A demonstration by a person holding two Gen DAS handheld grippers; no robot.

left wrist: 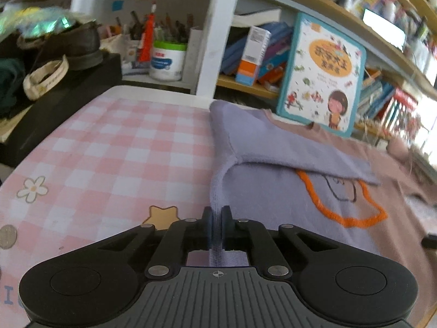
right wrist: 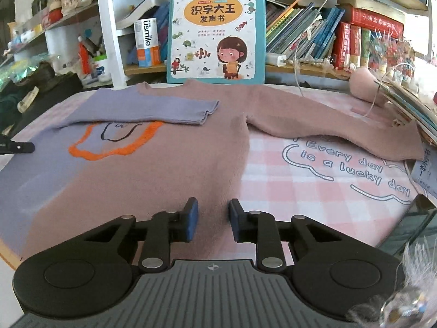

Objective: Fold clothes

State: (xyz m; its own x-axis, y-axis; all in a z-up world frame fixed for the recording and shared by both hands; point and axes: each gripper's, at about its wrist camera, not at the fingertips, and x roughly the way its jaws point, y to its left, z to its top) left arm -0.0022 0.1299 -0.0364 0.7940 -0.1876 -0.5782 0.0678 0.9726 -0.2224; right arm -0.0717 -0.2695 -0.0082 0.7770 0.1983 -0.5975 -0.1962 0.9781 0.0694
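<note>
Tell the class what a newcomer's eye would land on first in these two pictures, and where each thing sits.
First, the sweater, half purple and half dusty pink with an orange outline, spread on the pink checked cloth, one purple sleeve folded across its chest. Next, the picture book standing against the shelves behind it. In the left wrist view, the left gripper pinches the sweater's purple edge.

Checked tablecloth (right wrist: 314,180) — sweater (right wrist: 169,169) flat

We see the left gripper (left wrist: 217,220), black with blue pads, clamped on a lilac knit fold that runs up between its jaws. The right gripper (right wrist: 213,218), same build, points down at the pink knit body; its jaws stand apart with a clear gap and nothing pinched between them.
</note>
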